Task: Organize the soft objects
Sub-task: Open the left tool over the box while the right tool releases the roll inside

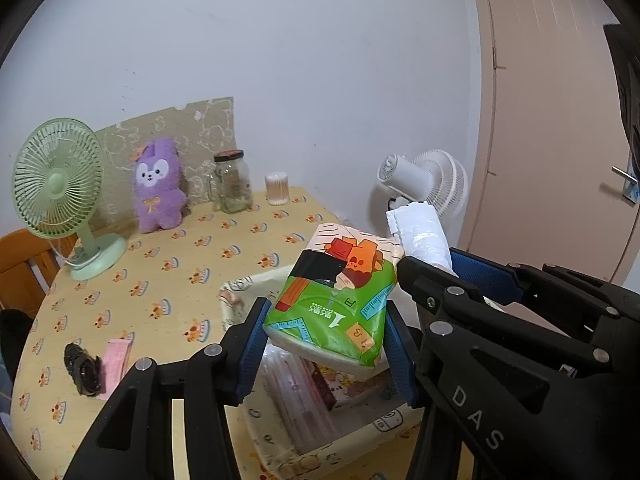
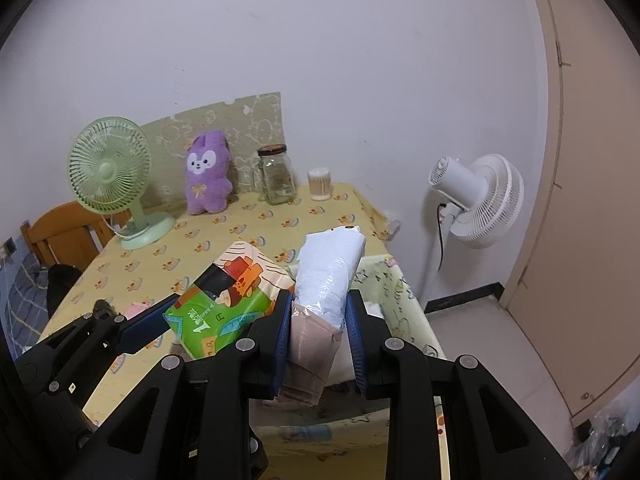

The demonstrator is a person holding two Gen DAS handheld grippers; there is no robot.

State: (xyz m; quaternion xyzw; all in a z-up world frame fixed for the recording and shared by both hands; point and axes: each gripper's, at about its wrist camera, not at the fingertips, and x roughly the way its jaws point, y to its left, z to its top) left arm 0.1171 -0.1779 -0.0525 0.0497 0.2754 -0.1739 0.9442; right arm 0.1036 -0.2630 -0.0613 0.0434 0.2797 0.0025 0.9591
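My left gripper [image 1: 326,346] is shut on a green and orange tissue pack [image 1: 340,296] and holds it above the cream fabric storage box [image 1: 240,292] on the table. The pack also shows in the right wrist view [image 2: 228,296]. My right gripper [image 2: 318,344] is shut on a white and beige plastic-wrapped pack [image 2: 326,280], held upright over the same box [image 2: 400,292]. That pack shows in the left wrist view [image 1: 422,232], just right of the tissue pack. A purple plush rabbit [image 1: 156,192] sits at the back of the table against the wall.
A green desk fan [image 1: 60,196] stands at the table's back left, with a glass jar [image 1: 232,182] and a cotton swab tub [image 1: 277,188] by the wall. A pink packet [image 1: 114,362] and a dark object [image 1: 82,368] lie at front left. A white floor fan [image 2: 476,200] stands right of the table.
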